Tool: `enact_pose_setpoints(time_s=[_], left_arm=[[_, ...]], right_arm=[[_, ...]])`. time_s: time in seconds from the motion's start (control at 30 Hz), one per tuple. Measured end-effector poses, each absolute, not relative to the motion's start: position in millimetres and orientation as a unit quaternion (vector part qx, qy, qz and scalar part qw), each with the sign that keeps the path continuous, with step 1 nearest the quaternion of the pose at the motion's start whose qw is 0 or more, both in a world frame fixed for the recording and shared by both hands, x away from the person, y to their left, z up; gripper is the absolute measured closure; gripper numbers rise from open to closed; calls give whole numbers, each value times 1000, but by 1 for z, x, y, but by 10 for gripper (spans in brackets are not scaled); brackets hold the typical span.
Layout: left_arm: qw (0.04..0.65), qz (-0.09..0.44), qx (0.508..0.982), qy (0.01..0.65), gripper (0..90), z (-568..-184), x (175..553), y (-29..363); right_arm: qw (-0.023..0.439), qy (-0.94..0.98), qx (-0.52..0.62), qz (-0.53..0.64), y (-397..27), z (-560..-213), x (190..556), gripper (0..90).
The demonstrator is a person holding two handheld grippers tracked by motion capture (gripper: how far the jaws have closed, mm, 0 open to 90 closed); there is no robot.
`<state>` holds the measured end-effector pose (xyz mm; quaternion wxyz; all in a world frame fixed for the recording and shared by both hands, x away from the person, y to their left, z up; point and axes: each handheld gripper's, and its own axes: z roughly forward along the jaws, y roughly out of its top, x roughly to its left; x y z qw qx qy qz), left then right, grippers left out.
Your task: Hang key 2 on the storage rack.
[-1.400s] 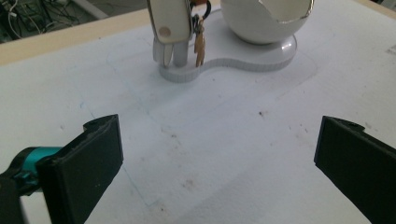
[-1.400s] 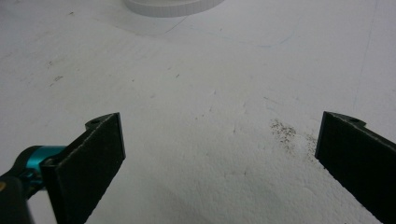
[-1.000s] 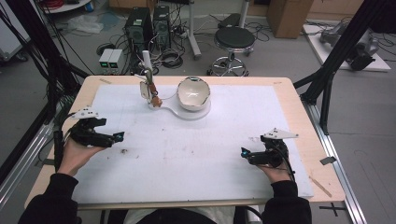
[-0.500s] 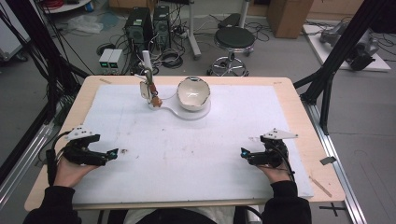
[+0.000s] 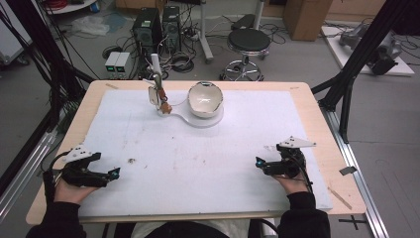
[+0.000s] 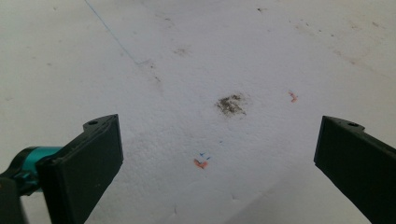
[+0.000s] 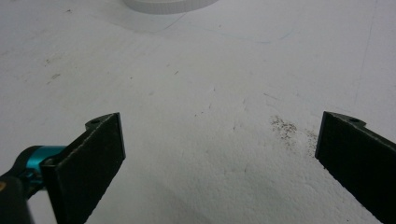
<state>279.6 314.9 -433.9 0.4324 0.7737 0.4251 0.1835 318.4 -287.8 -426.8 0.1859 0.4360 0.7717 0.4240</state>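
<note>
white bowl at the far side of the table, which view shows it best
The high view: the white bowl shows whole, tilted on its white base. The right gripper view catches just a curved white edge at its top, probably that base. The left gripper view looks at bare table surface.

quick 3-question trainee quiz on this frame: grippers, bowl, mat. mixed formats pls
1. True or false: the left gripper is shut on the bowl.
2. Where does the bowl stand? A) at the mat's near edge, between the hands B) on a white base at the far side of the mat C) on the stool
3. Fill in: in the right gripper view, the right gripper's jaws stand wide ____ over bare mat.

Key: 1 false: it is open, near the person, apart from the bowl. 2 B. 3 open.
</note>
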Motion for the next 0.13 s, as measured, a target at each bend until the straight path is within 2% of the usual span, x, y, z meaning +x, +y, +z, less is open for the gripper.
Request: enact_pose_setpoints(time_s=[0.13], left_arm=[[432, 184, 777, 420, 17, -434, 280, 313]], right_arm=[[186, 772, 438, 422, -288, -427, 318, 7]])
